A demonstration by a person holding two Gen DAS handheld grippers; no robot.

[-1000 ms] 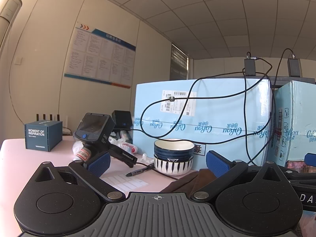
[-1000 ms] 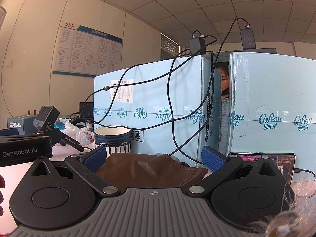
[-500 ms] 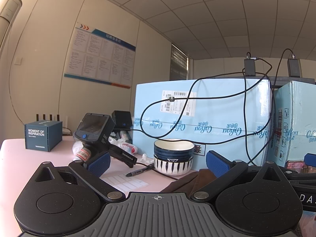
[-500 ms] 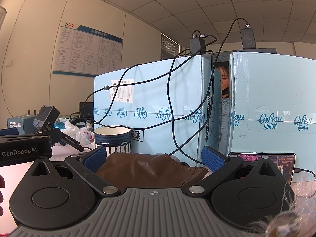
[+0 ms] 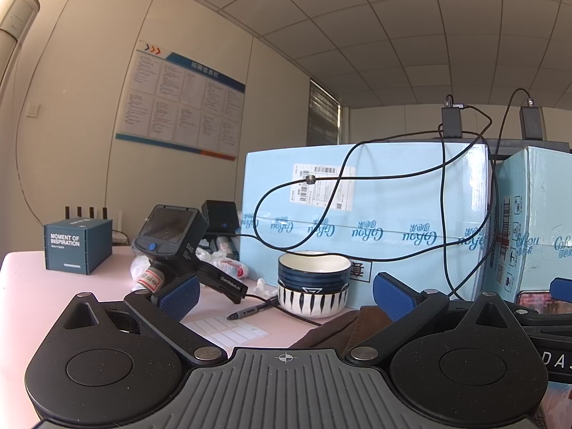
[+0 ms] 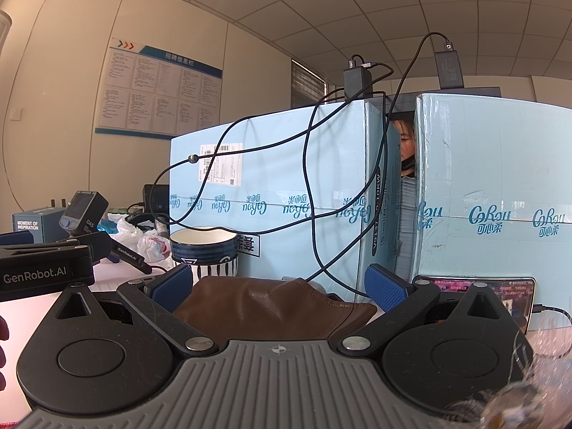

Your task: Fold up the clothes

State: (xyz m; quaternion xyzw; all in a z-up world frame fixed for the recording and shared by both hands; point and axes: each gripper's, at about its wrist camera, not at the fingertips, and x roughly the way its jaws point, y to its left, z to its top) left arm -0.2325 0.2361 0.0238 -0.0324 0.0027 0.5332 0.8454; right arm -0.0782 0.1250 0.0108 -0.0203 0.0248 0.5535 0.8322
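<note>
A brown leather-like garment [image 6: 271, 307] lies bunched on the pink table, right in front of my right gripper [image 6: 277, 284]. That gripper is open and empty, its blue pads on either side of the garment and above it. My left gripper [image 5: 284, 291] is open and empty too. An edge of the brown garment [image 5: 343, 329] shows low between its fingers, toward the right one. The left gripper's body [image 6: 43, 273] shows at the left of the right wrist view.
Two stacked bowls [image 5: 314, 282] stand before big light-blue cartons [image 5: 364, 214] with black cables hanging over them. A spare handheld gripper [image 5: 178, 246], a pen [image 5: 250, 310], plastic bags and a dark blue box [image 5: 77, 245] sit at the left. A phone [image 6: 479, 293] leans at the right.
</note>
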